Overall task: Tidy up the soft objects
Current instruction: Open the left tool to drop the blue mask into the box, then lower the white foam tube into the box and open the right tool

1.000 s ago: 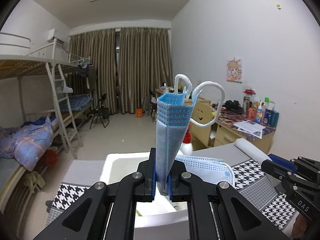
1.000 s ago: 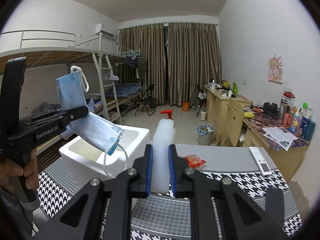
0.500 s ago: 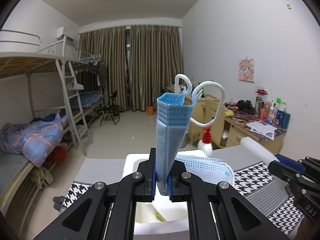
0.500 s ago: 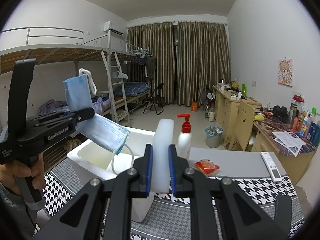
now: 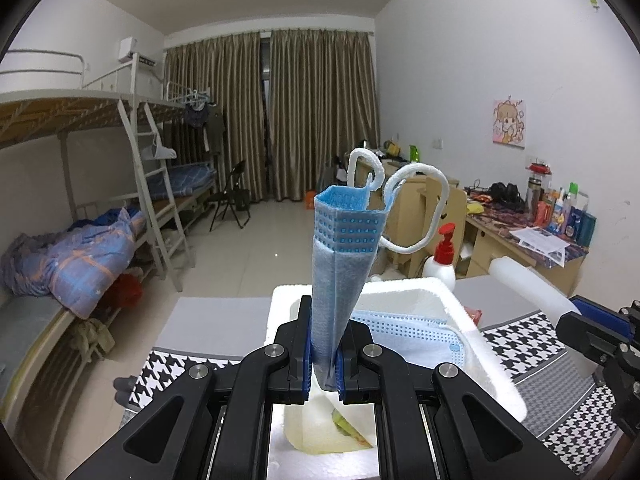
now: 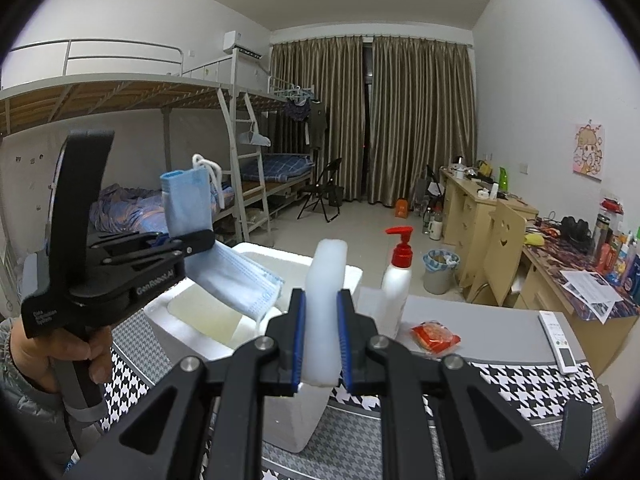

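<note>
- The left gripper [image 5: 323, 364] is clamped tight on a folded pale-blue pleated face mask [image 5: 340, 264] with white ear loops, holding it above the open white foam box [image 5: 472, 320].
- That box sits at the left edge of the table, on the black-and-white houndstooth cloth [image 6: 516, 376].
- The right gripper [image 6: 321, 344] is closed on a soft white translucent foam block [image 6: 325, 304], upright between its blue pads.
- A white pump bottle with a red top [image 6: 396, 280] stands just behind the box; a red snack packet [image 6: 436, 336] lies near it.
</note>
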Demonstrator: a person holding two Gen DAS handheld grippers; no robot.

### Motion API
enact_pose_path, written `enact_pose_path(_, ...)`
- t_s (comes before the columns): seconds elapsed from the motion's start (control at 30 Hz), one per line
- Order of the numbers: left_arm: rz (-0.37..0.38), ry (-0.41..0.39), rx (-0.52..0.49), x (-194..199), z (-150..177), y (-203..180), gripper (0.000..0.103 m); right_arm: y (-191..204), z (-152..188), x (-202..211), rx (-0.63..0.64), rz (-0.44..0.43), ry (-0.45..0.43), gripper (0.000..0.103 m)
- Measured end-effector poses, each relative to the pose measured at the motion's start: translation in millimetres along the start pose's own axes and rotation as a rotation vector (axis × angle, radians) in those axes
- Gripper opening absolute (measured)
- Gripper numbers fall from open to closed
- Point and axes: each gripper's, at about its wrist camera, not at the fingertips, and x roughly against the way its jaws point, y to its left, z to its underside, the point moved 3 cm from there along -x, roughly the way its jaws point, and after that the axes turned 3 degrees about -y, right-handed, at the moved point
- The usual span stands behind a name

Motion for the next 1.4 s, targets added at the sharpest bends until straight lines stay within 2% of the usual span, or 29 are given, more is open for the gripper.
enact_pose_path(0.23,0.004,0.025,-0.01,-11.1,1.9,1.7,0.009,5.0,-0.8,-8.9,0.01,-0.008,0.015,0.019)
enact_pose_path(0.4,0.011,0.045,-0.019,-16.5,6.3,2.5,0.016,5.5,-0.8,-13.3,0.014,-0.01,0.021,0.019)
enact_pose_path(0.47,0.014,0.052,-0.01,-17.0,8.6,5.7,0.033,6.9,-0.6,-15.8,0.013,-0.013,0.025,0.019)
enact_pose_path(0.53,0.016,0.052,0.002,-15.9,10.0,9.0,0.065,8.3,0.3,-16.9,0.013,-0.012,0.027,0.019)
enact_pose_path(0.83,0.013,0.015,0.041,-7.4,8.1,18.6,0.095,14.4,1.3,-19.3,0.023,-0.013,0.035,0.019)
enact_pose_path(1.07,0.011,-0.029,0.095,4.5,-1.3,35.4,0.099,17.0,0.6,-20.6,0.023,-0.011,0.036,0.019)
enact_pose_path(1.4,-0.001,-0.057,0.101,15.4,-3.4,41.4,0.099,24.8,-2.3,-21.7,0.034,-0.022,0.036,0.019)
